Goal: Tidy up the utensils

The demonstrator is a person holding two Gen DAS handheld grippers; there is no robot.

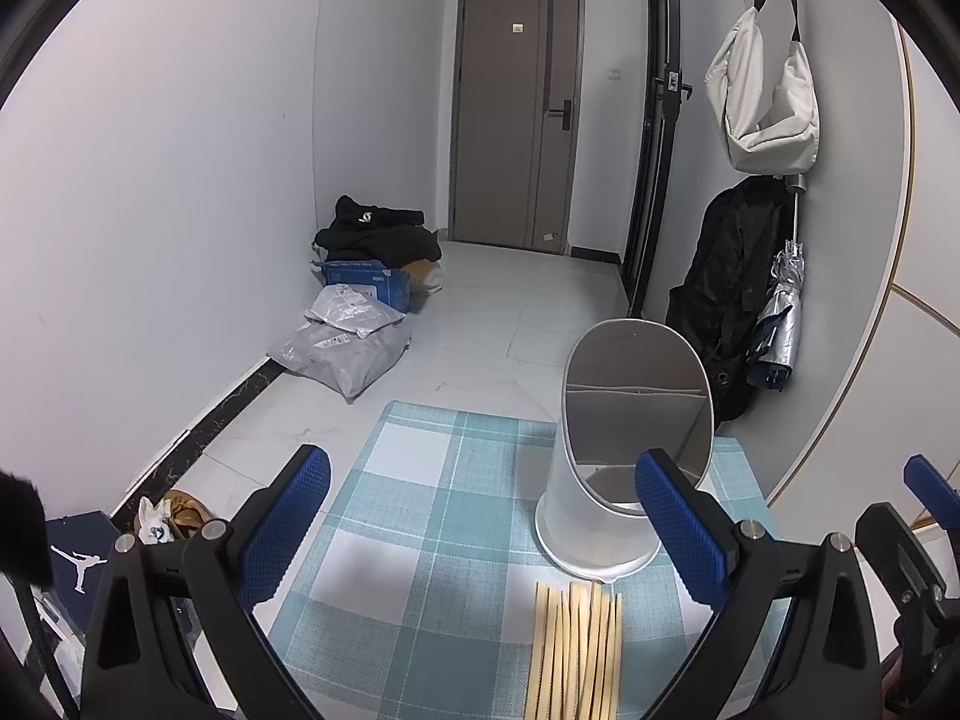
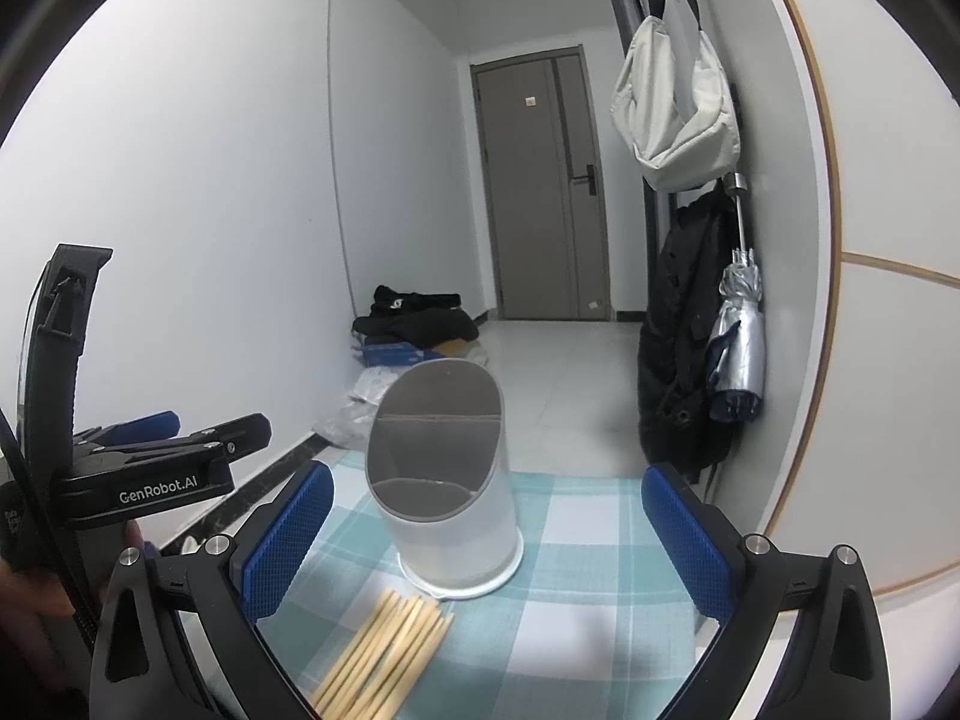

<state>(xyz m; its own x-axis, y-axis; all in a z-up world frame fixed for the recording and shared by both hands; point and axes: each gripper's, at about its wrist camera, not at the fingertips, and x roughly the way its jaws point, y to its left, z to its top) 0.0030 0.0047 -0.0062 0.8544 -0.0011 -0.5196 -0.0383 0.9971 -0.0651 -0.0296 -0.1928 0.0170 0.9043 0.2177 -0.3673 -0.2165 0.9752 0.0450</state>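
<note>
Several wooden chopsticks lie in a bundle on the blue checked tablecloth, just in front of a white utensil holder with a slanted grey-lined opening and an inner divider. The holder looks empty. My left gripper is open and empty, held above the cloth left of the holder. In the right wrist view the chopsticks lie at lower left of the holder. My right gripper is open and empty, its fingers either side of the holder and nearer the camera. The left gripper body shows at the left.
The table's far edge drops to a tiled floor. Parcels and a blue box lie by the left wall. A black coat, a folded umbrella and a white bag hang on the right wall close to the table.
</note>
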